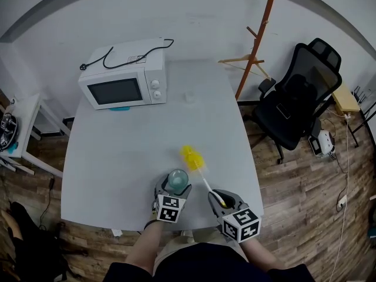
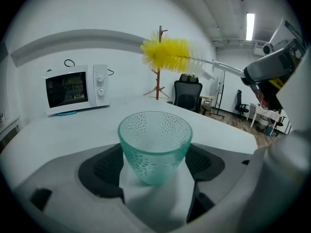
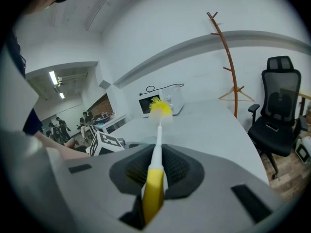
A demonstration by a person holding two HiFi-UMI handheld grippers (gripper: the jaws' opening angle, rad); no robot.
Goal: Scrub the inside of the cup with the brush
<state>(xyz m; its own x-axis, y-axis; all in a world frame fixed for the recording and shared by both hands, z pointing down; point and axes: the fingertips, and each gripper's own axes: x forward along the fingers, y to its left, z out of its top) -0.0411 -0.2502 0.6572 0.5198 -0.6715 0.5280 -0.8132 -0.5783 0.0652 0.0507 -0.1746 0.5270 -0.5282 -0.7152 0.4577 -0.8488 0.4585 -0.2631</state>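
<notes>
Pale grey rectangular table (image 1: 117, 157), here we go: a white boxy microwave oven (image 1: 123, 84) sits at its far left corner. A small clear object (image 1: 189, 97) lies near its right side. A green-tinted dimpled glass cup (image 1: 178, 180) stands upright near the front edge.

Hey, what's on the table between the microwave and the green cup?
Nothing: in the head view, the table is bare between the microwave and the cup.
</notes>
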